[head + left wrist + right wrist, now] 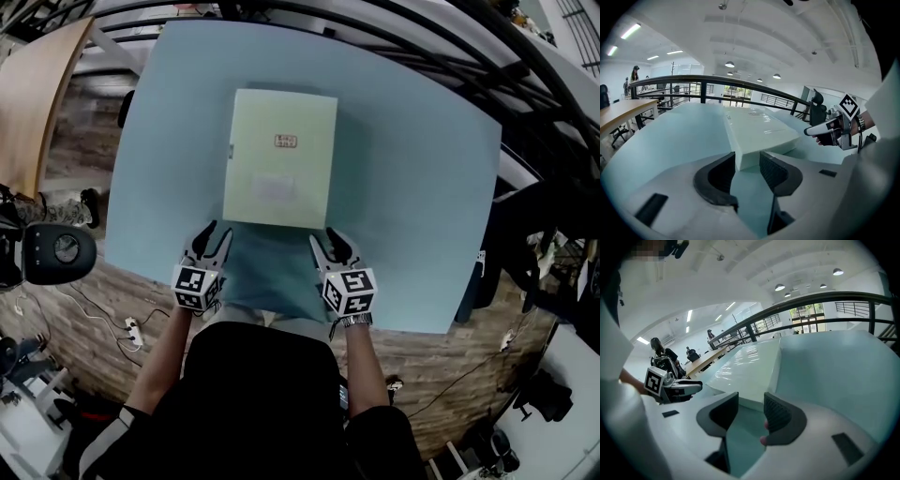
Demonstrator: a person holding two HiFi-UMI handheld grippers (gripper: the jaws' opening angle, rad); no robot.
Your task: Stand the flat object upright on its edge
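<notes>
grippers (214, 236) (328, 241) open by box (281, 155) near edge

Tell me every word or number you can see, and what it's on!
Red label on the box: too blurred to read.
Pale label on the box: too faint to read.
Left cube, right cube: black-and-white square codes, no words.
Nothing else readable.

Finds the flat box (279, 157) lying on the middle of the tabletop (412, 187), with the left gripper (217, 231) just before its near left corner, the right gripper (325, 237) just before its near right corner, and a second table (37, 94) beyond the tabletop's left edge.
</notes>
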